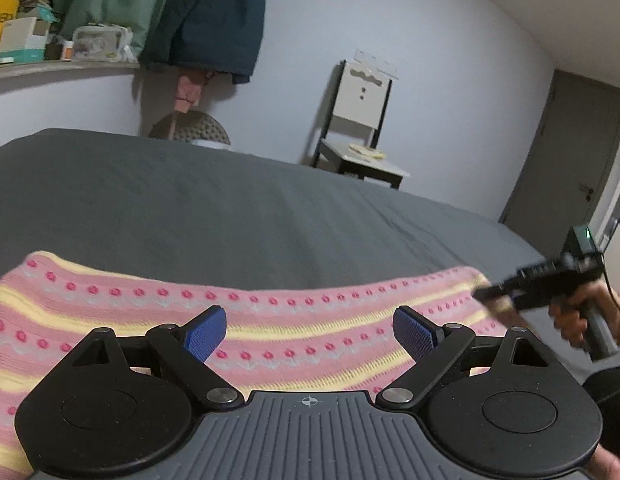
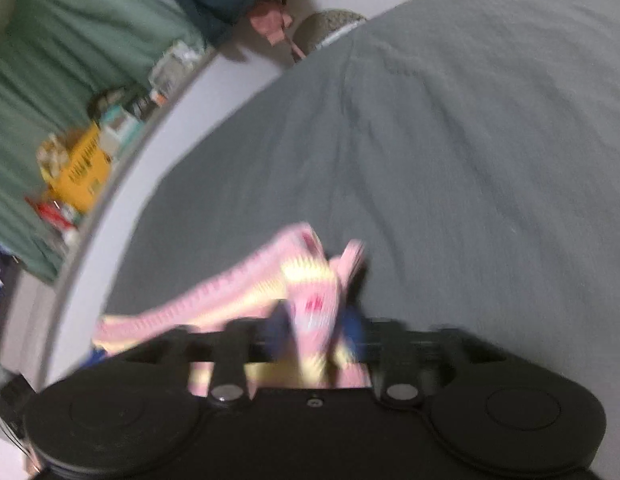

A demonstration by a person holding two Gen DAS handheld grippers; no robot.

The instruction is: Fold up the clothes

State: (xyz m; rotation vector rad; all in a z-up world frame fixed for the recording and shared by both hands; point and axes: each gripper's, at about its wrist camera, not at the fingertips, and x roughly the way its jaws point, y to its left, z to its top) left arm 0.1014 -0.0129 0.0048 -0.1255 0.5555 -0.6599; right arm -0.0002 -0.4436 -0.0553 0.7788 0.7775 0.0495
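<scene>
A pink-and-yellow striped knit garment (image 1: 269,320) lies across the near part of the grey bed (image 1: 229,208), whose far expanse is bare sheet. The left gripper (image 1: 308,330) hovers above it, jaws wide and holding nothing. The right gripper (image 2: 316,330) clamps a bunched fold at the garment's right edge.

A home bedroom: a bed (image 1: 229,200) under a grey sheet, a wooden chair (image 1: 360,120) by the wall, a cluttered shelf (image 1: 49,66), hanging coats (image 1: 213,16), a door (image 1: 570,152).
</scene>
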